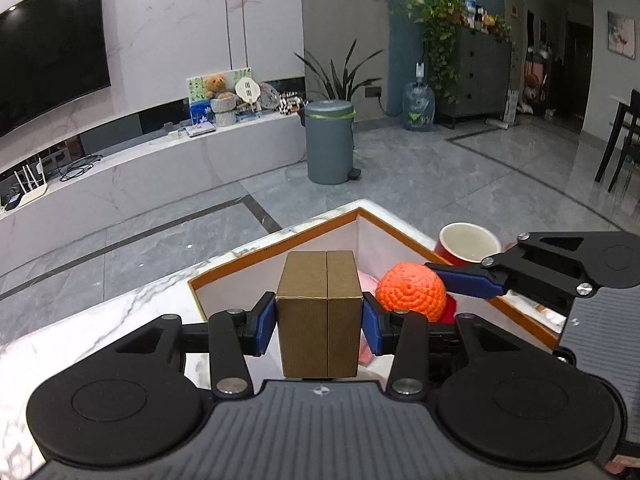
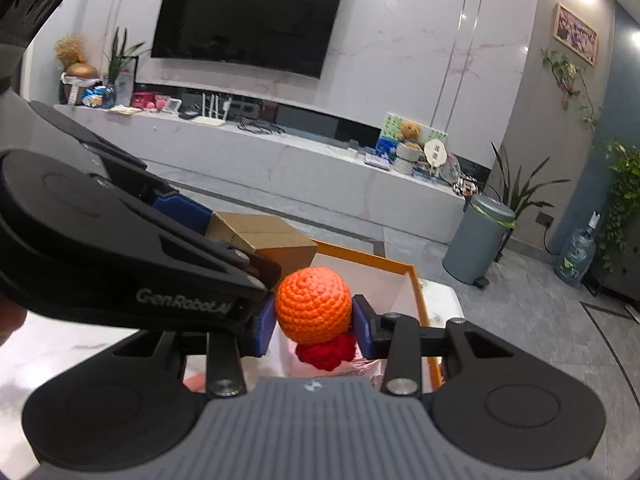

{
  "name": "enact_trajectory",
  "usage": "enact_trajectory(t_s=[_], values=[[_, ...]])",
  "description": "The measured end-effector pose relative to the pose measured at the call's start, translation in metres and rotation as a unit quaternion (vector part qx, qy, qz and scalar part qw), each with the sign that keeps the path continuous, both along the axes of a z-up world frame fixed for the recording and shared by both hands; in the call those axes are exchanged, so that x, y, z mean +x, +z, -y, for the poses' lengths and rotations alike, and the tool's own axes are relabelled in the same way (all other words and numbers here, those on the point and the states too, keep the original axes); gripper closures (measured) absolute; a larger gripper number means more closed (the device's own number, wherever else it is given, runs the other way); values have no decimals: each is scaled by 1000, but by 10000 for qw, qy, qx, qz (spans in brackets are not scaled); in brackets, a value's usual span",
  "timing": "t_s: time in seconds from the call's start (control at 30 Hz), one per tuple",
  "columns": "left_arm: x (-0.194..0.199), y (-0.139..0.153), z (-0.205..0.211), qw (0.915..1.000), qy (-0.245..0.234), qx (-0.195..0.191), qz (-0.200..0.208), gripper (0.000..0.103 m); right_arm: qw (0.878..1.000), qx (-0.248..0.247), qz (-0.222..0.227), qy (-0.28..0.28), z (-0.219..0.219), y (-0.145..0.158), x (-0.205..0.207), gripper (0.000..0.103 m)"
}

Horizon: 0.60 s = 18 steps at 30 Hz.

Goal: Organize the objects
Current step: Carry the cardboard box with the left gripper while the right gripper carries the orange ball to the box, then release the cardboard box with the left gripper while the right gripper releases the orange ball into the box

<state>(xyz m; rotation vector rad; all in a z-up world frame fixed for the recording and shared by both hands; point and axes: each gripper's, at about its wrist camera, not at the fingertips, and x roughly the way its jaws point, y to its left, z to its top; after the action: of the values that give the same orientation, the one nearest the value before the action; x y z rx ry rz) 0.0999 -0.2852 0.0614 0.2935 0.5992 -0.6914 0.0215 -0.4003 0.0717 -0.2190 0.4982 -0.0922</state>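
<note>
Above the orange-rimmed box [image 1: 400, 236] on the marble bench [image 1: 100, 320]: left hand-held gripper [image 1: 319, 320] clamps the gold carton [image 1: 319, 312], right hand-held gripper [image 2: 313, 322] clamps the orange crochet ball [image 2: 313, 304], both apparently poised for placing inside; red cup [image 1: 468, 246] stands just outside.

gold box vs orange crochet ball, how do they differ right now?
Shape: the gold box is flat-sided with sharp edges and a centre seam; the orange crochet ball is round.
Surface: the box looks stiff and finely ribbed; the ball is soft knitted yarn, with a red yarn piece under it.
Holder: the left gripper clamps the box; the right gripper clamps the ball.
Shared: both held over the orange-rimmed tray.
</note>
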Motion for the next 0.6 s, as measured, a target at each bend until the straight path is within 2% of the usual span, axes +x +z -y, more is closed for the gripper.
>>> enact_trajectory(t_s=[0.37, 0.6], values=[[27, -31, 13, 9976, 94, 667, -180, 53, 9962, -285, -818, -68, 19, -26, 60, 61], [38, -43, 18, 9947, 134, 982, -283, 53, 9930, -228, -1151, -139, 23, -41, 87, 61]])
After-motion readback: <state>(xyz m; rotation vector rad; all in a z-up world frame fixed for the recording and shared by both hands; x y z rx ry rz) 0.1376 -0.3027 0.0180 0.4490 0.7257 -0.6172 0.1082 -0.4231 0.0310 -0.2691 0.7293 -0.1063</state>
